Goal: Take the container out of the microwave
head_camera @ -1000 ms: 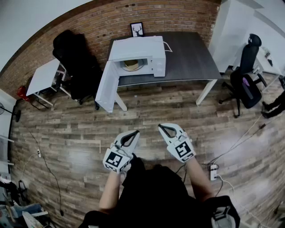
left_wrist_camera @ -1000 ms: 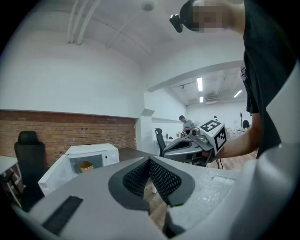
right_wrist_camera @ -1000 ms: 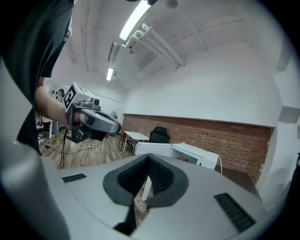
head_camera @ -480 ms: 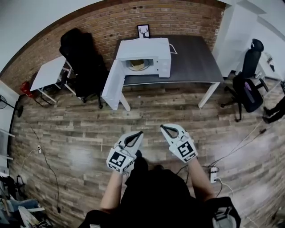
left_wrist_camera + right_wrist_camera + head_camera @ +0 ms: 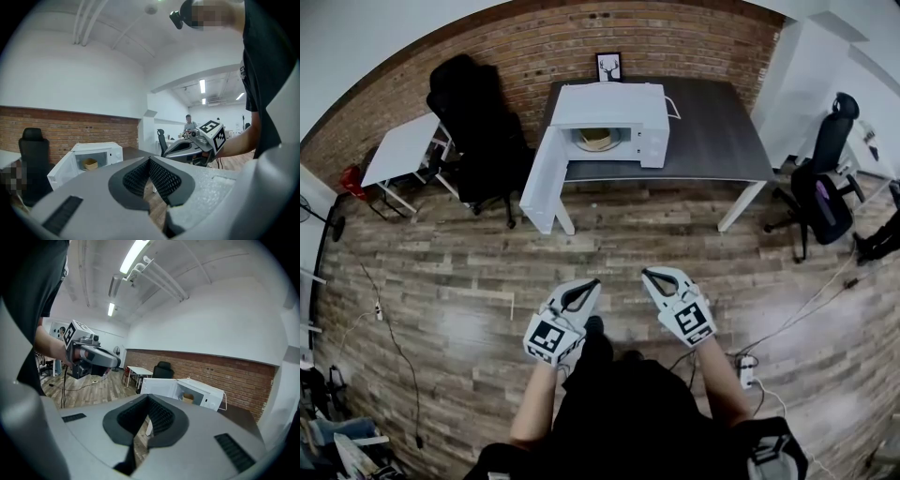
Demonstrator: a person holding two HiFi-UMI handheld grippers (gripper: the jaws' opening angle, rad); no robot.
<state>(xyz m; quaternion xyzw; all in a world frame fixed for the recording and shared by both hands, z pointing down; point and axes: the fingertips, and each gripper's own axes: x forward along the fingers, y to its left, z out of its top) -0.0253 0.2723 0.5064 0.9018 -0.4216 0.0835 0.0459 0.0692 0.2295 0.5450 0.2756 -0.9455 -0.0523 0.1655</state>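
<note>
Microwave (image 5: pixel 609 117): white, on the left half of the dark tabletop (image 5: pixel 712 131), door (image 5: pixel 542 183) swung open past the front edge.
Container (image 5: pixel 598 138): tan, inside the microwave.
Left gripper (image 5: pixel 591 283), right gripper (image 5: pixel 648 274): jaws pressed together, holding nothing, well apart from the tabletop.

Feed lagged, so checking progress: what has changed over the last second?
Only the view shifted: the microwave and table sit slightly further right in the head view. Nothing was grasped or released. The left gripper and right gripper stay shut and empty; door open, container inside.
</note>
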